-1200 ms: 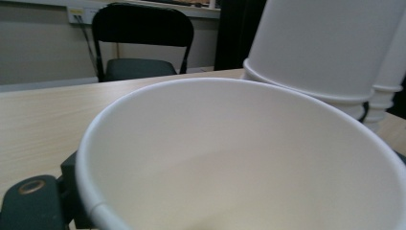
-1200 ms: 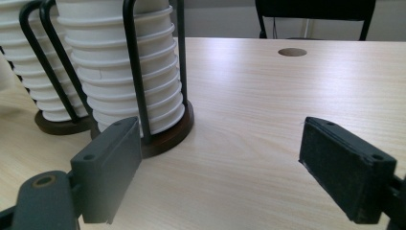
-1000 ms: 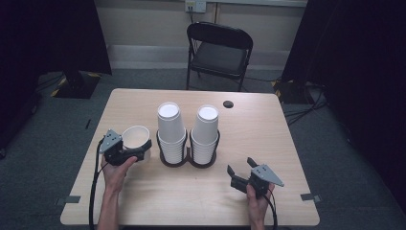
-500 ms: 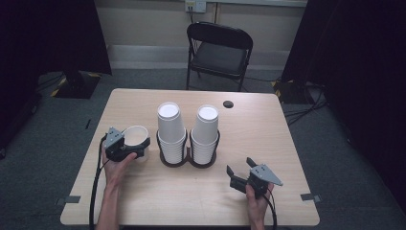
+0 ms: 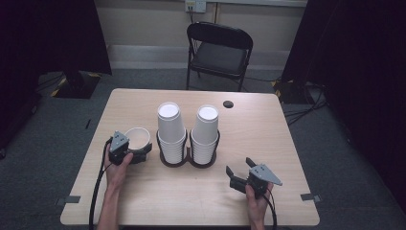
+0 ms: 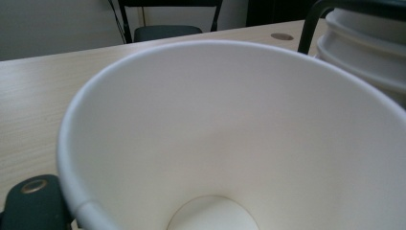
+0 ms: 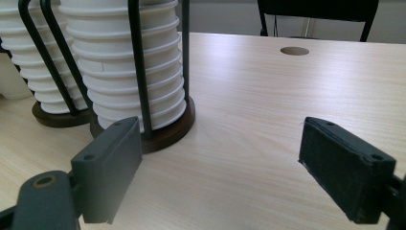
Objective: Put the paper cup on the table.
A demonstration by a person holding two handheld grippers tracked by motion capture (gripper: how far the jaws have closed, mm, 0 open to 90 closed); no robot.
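Forearms came in over the near edge of the table (image 5: 158, 201), each hand carrying a gripper. The right gripper (image 5: 238, 175), toward the near right corner, rested idle with its jaws wide apart and nothing between them, aimed at the cup holder (image 7: 165, 129), probably waiting its turn. The left gripper (image 5: 136, 152), nearer the left edge, had the single paper cup (image 5: 138, 138) between its jaws; the jaws had just been closing with the cup between them, and the left gripper view looked straight down into the cup's mouth (image 6: 230, 143). Whether the pads actually pressed on the wall could not be told, though the cup sat snugly enough to suggest a grip, likely for carrying it to or from the stacks. That cup stood just beside the left stack of cups (image 5: 170, 128), with the right stack (image 5: 206, 130) next along, both kept upright by the holder's black wire uprights near the middle. Beyond them lay a small round hole (image 5: 228, 104) by the far edge, and past the table a folding chair (image 5: 219, 52). No brand, label or writing could be read anywhere.
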